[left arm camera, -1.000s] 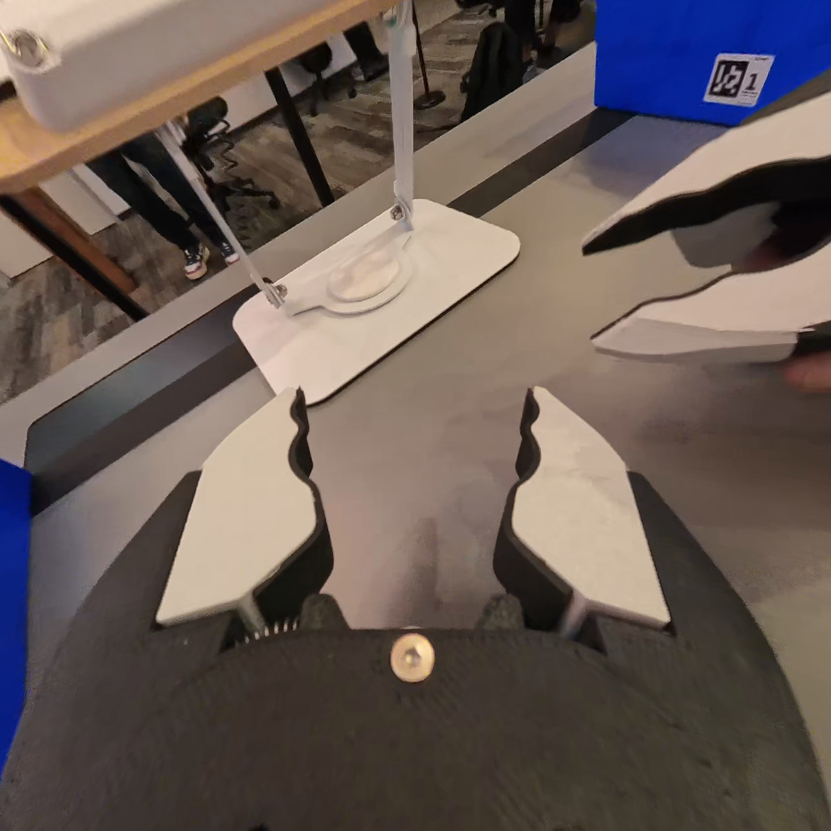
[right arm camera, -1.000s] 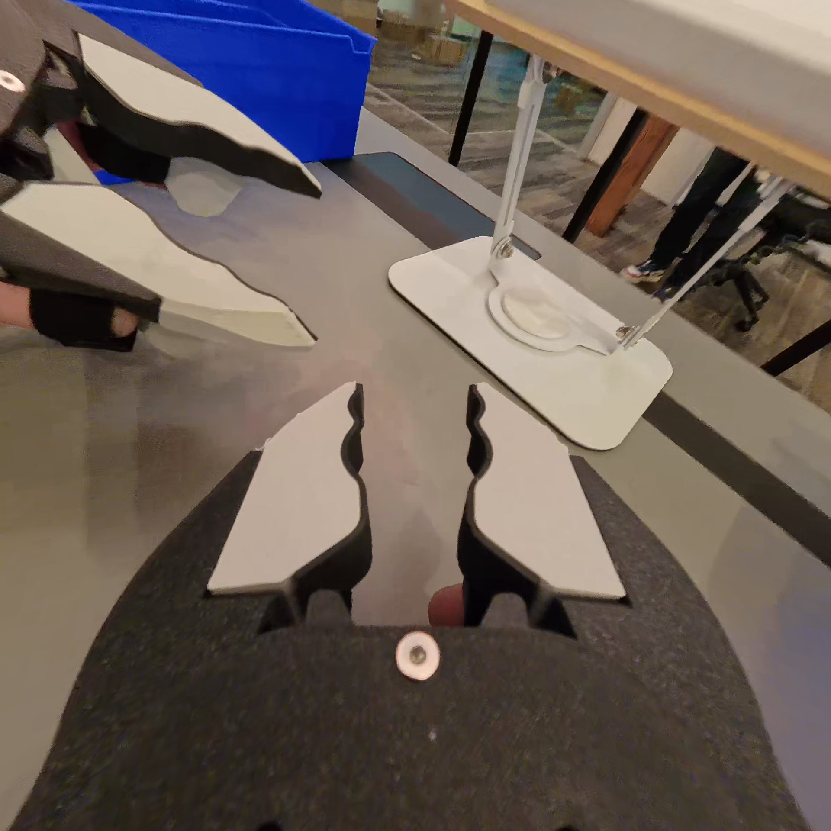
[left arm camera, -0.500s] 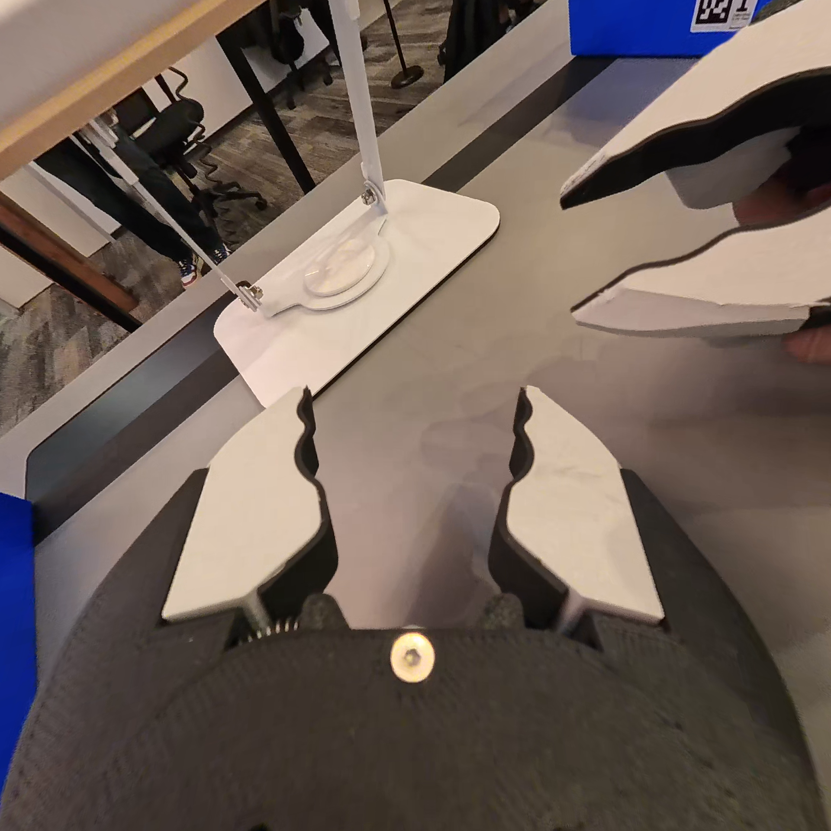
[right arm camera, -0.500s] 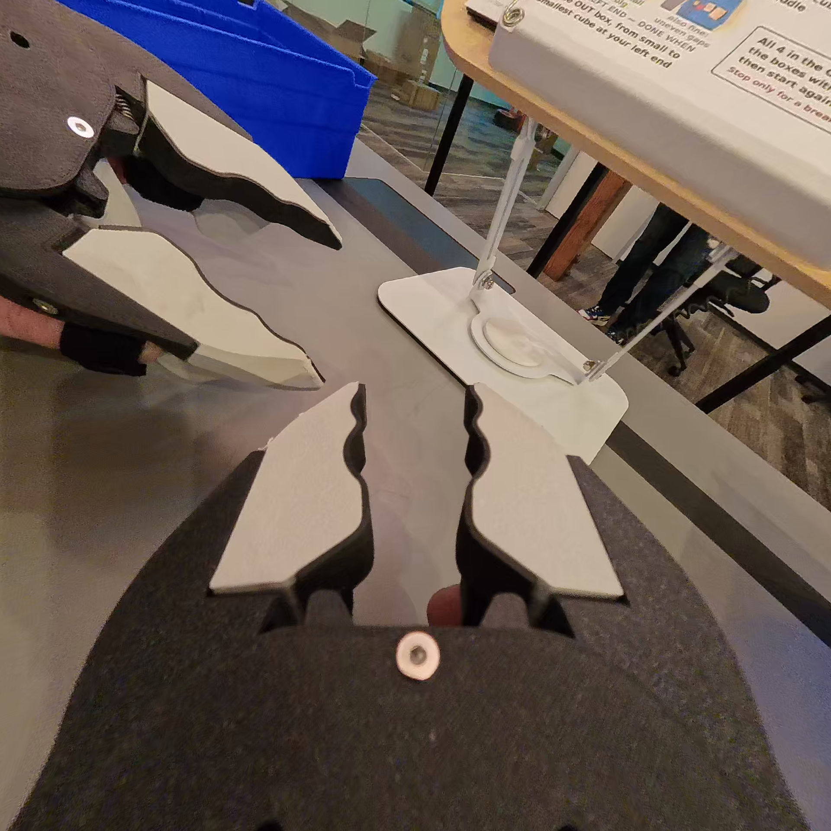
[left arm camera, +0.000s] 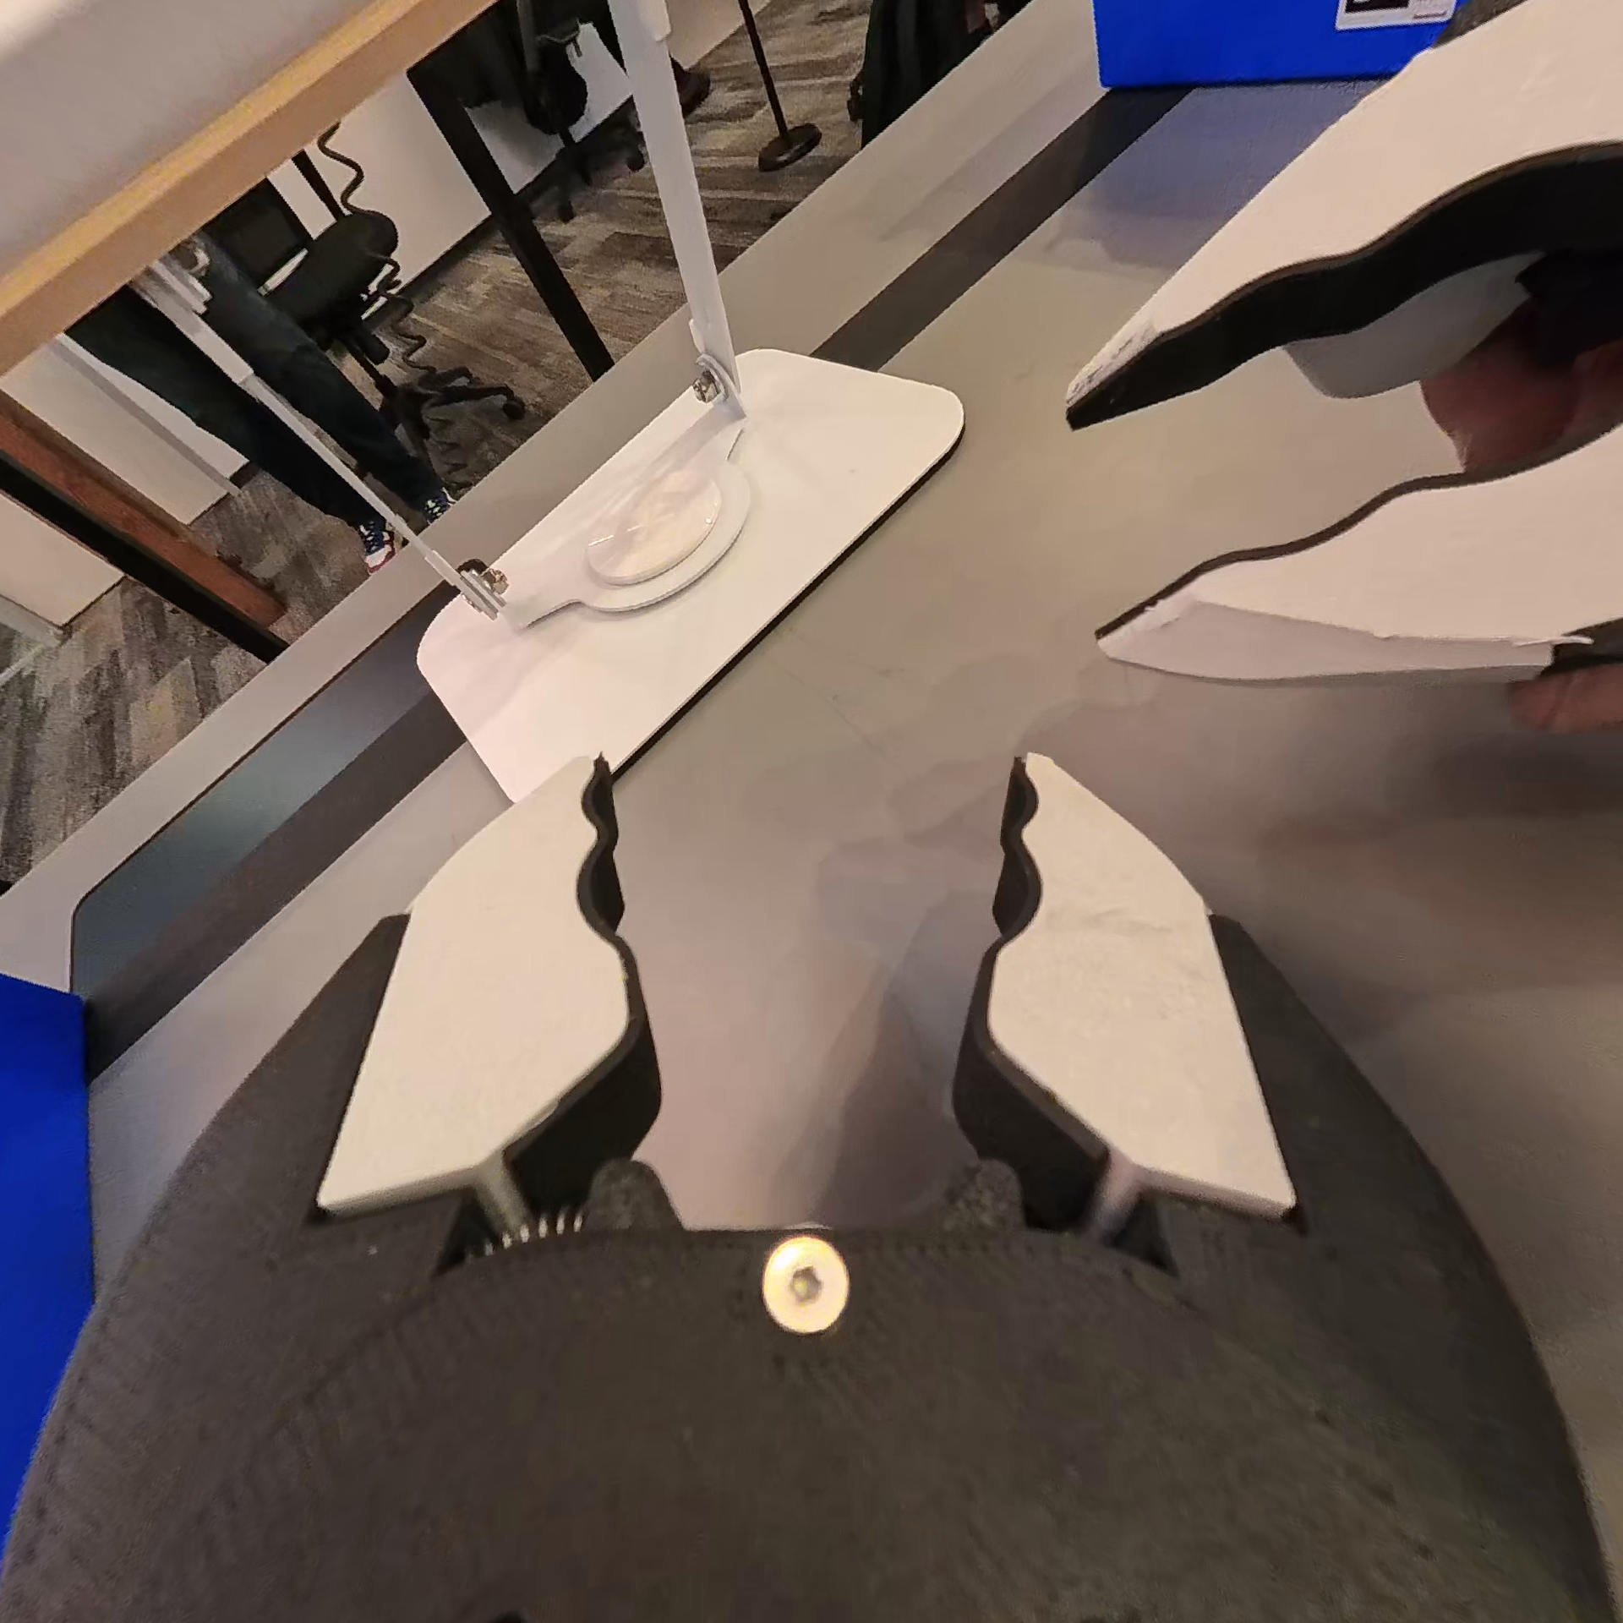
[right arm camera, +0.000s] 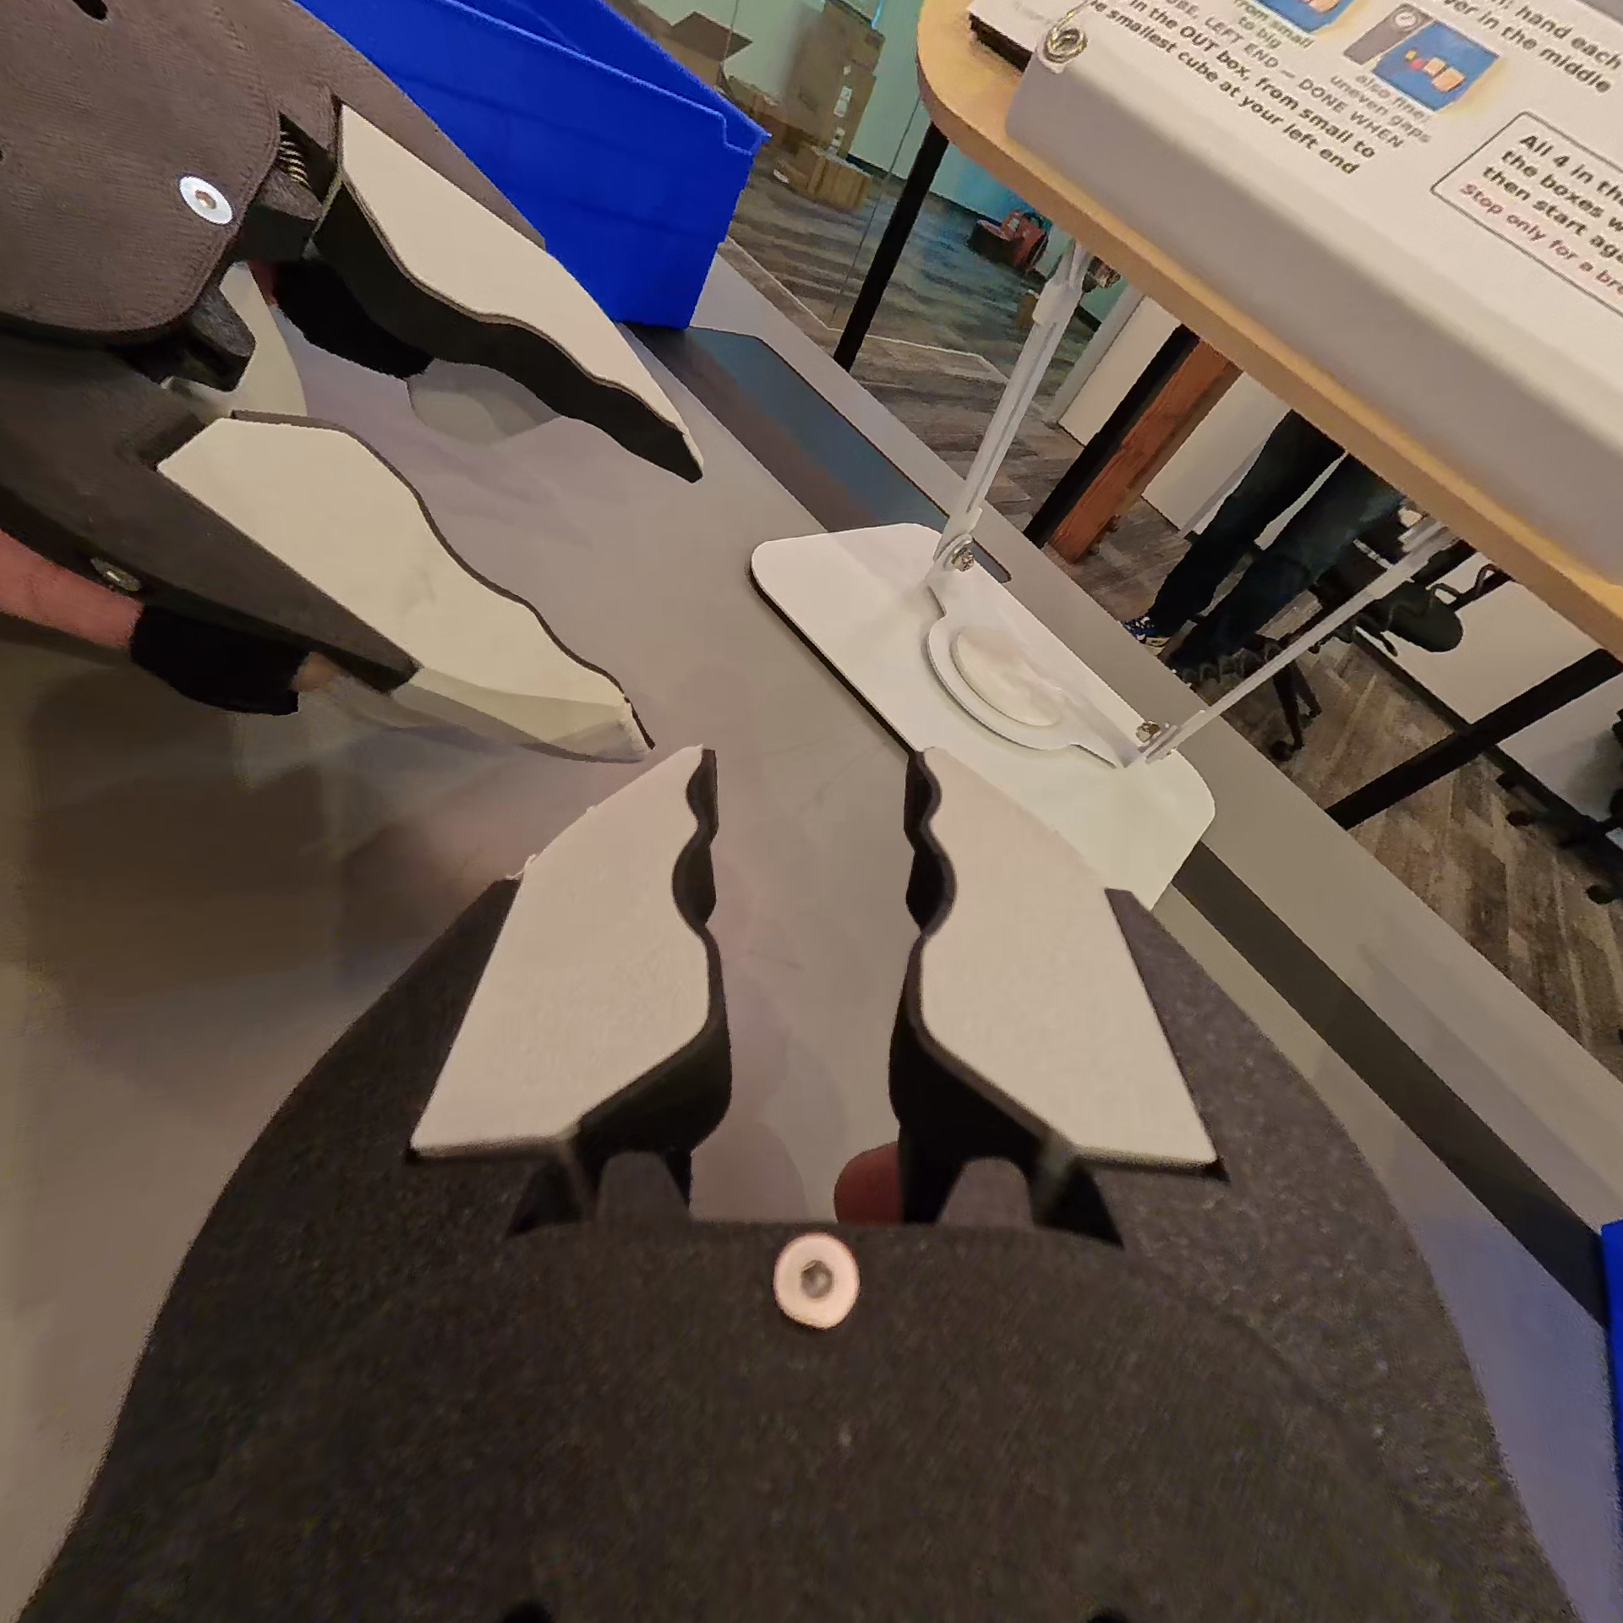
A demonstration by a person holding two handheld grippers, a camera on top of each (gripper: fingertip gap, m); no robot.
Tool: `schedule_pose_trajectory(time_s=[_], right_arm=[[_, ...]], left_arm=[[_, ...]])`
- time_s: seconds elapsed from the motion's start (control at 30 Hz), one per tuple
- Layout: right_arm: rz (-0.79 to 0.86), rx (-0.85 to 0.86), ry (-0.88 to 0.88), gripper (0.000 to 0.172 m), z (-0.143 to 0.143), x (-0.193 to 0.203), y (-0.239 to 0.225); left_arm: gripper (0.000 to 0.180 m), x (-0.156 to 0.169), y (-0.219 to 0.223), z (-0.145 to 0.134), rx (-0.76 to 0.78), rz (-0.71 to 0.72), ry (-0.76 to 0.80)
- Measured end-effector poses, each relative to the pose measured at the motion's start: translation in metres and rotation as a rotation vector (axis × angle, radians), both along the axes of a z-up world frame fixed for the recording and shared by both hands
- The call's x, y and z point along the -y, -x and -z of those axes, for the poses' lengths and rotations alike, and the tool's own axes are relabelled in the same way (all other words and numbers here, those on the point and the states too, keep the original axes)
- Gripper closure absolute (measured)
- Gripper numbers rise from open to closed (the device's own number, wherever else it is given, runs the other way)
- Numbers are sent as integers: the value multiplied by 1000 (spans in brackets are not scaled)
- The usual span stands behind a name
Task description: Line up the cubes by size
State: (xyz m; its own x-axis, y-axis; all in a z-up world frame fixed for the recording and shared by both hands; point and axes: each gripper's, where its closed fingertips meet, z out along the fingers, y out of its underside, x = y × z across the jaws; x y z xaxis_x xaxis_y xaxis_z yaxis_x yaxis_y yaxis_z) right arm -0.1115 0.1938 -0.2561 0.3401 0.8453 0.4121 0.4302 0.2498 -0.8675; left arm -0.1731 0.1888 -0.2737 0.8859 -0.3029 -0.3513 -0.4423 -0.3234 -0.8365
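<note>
Left hand-held gripper jaws wide apart, right hand-held gripper part open; both empty and close together over the bare tabletop: collision risk. No cubes visible, possibly in the blue bin

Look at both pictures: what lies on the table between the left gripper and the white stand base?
Nothing: only bare grey table lies between the left gripper and the white stand base, seen in the left wrist view.
</note>
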Motion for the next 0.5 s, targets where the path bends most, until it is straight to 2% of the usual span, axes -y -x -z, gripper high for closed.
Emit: schedule_pose_trajectory(time_s=[0.5], right_arm=[[12, 22, -13, 132, 3, -5, -3]], left_arm=[[100, 2, 0, -5, 26, 14, -27]])
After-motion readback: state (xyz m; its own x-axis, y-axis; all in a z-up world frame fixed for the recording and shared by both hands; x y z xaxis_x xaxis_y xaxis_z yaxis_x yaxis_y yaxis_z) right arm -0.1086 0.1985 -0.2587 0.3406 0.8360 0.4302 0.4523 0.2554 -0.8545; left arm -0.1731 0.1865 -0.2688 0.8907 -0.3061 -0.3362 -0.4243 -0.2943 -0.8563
